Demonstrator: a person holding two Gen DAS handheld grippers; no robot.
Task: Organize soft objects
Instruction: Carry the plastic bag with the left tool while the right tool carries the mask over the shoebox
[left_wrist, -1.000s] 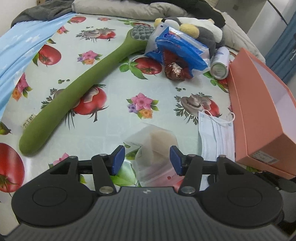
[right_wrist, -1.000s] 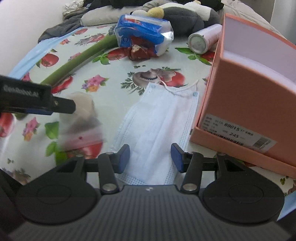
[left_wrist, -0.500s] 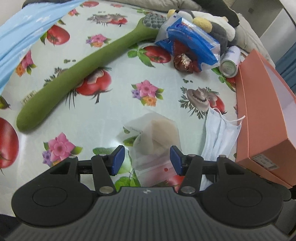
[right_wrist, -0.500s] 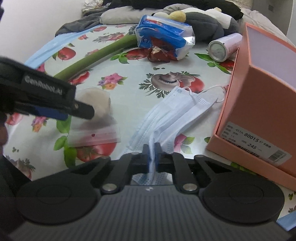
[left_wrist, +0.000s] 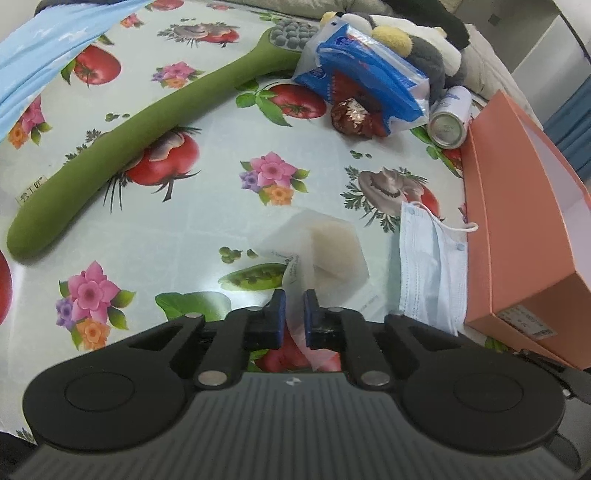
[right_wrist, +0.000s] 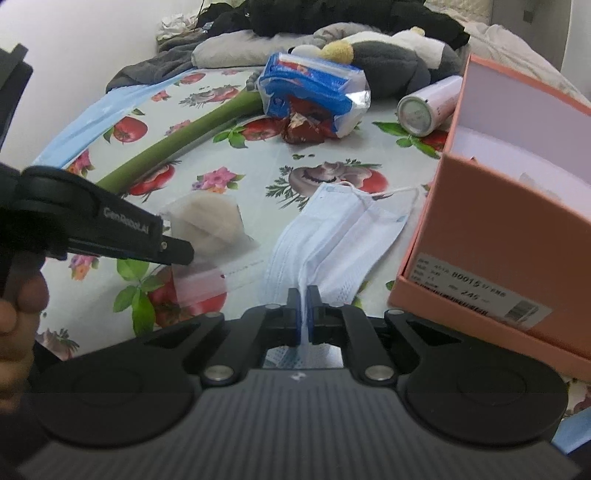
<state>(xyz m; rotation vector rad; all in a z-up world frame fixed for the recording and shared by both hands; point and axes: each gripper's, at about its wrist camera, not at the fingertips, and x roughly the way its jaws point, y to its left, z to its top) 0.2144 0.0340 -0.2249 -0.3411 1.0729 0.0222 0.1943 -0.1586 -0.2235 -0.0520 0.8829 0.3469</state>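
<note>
On the flowered worktop (left_wrist: 207, 236), the left hand-held gripper (left_wrist: 293, 314) has just closed on the clear bag (left_wrist: 325, 254) with a pale sponge, and the right hand-held gripper (right_wrist: 303, 314) stands clamped on the blue face mask (right_wrist: 332, 236), beside the pink box (right_wrist: 517, 229).

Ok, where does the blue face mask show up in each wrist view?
Left wrist view: face mask at right of centre, bunched against the orange box.
Right wrist view: face mask at centre, its near edge pinched in the right gripper.
Shared landmark: the orange box, just right of the mask in both.
</note>
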